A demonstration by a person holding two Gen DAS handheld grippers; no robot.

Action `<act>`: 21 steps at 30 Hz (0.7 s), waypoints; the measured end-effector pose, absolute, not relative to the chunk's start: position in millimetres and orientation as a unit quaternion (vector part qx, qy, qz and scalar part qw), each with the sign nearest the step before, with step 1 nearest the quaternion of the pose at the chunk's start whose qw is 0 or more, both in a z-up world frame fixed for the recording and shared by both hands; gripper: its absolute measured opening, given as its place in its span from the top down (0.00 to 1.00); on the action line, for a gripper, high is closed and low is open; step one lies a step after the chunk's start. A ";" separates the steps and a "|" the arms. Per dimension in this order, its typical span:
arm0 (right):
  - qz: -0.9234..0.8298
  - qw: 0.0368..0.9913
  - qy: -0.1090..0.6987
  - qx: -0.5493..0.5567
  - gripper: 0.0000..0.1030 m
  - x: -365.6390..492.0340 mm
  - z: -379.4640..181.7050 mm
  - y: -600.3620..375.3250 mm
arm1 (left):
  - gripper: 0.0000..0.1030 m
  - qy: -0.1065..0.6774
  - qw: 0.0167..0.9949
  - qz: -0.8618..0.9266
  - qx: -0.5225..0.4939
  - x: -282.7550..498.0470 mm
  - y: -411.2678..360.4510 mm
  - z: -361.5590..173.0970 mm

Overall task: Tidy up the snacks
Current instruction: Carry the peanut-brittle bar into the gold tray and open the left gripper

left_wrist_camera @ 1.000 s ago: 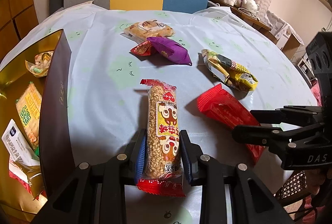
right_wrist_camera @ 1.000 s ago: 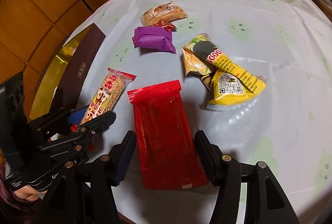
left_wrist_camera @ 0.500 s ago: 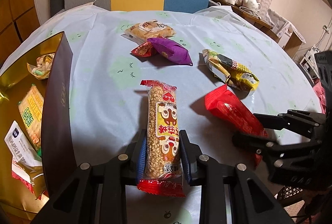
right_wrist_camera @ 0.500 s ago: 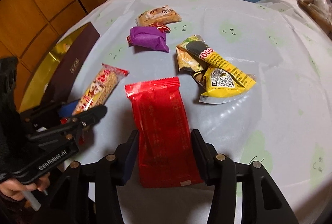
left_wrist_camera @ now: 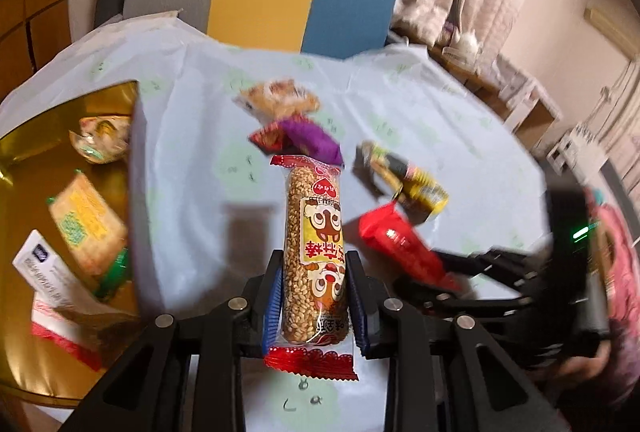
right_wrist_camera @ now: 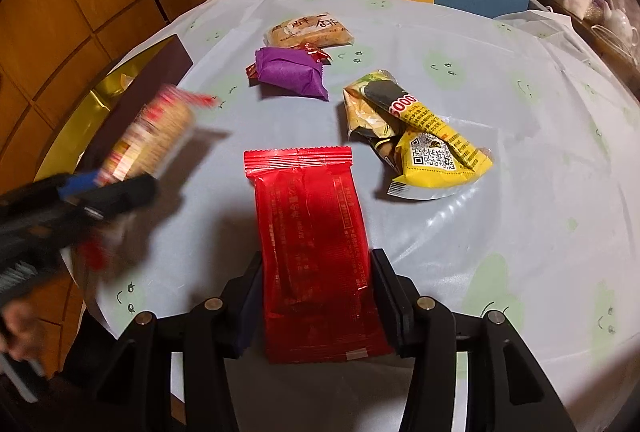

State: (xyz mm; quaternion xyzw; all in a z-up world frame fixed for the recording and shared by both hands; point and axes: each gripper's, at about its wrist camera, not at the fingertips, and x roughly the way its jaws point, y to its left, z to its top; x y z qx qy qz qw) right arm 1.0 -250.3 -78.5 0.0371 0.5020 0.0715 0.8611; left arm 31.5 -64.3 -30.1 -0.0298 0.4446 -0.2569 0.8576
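we take the gold box at the table's left edge as our landmark, since it already holds several wrapped snacks and looks like the place the rest are meant to go. just right of the box's dark wall, our left gripper is clamped on the lower end of a grain bar in a clear wrapper with red crimped ends; its shadow falls apart from it on the cloth, so we judge the bar is off the table, held by its short end so the long body can swing over the wall. beyond the bar, farther from the box, lie a tan biscuit pack, a purple packet with a small red candy tucked against it. farther right again, our right gripper straddles a flat red packet that lies on the tablecloth; the pads sit at its long edges and look pressed in, gripping across the narrow width because the jaws could not span its length. it does not look lifted. farthest from the box lies a crumpled yellow wrapper, untouched. we think the bar goes into the box next.
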 end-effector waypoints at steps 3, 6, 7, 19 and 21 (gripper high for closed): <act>0.071 0.862 0.501 0.039 0.50 0.2 -78.3 -250.6 | 0.72 0.428 0.866 -0.247 -0.070 35.8 -36.1 -9.3; 0.069 0.862 0.500 0.038 0.50 0.1 -78.5 -250.0 | 0.72 0.418 0.873 -0.220 -0.122 47.6 2.9 5.0; 0.069 0.863 0.500 0.037 0.50 0.1 -78.4 -249.8 | 0.72 0.418 0.874 -0.204 -0.138 53.8 17.1 6.8; 0.065 0.862 0.501 0.034 0.49 1.0 -78.5 -248.9 | 0.72 0.467 0.855 -0.074 -0.212 139.1 110.8 -28.2; 0.065 0.862 0.502 0.034 0.50 1.3 -78.6 -248.7 | 0.72 0.477 0.852 -0.053 -0.207 156.3 113.7 -36.4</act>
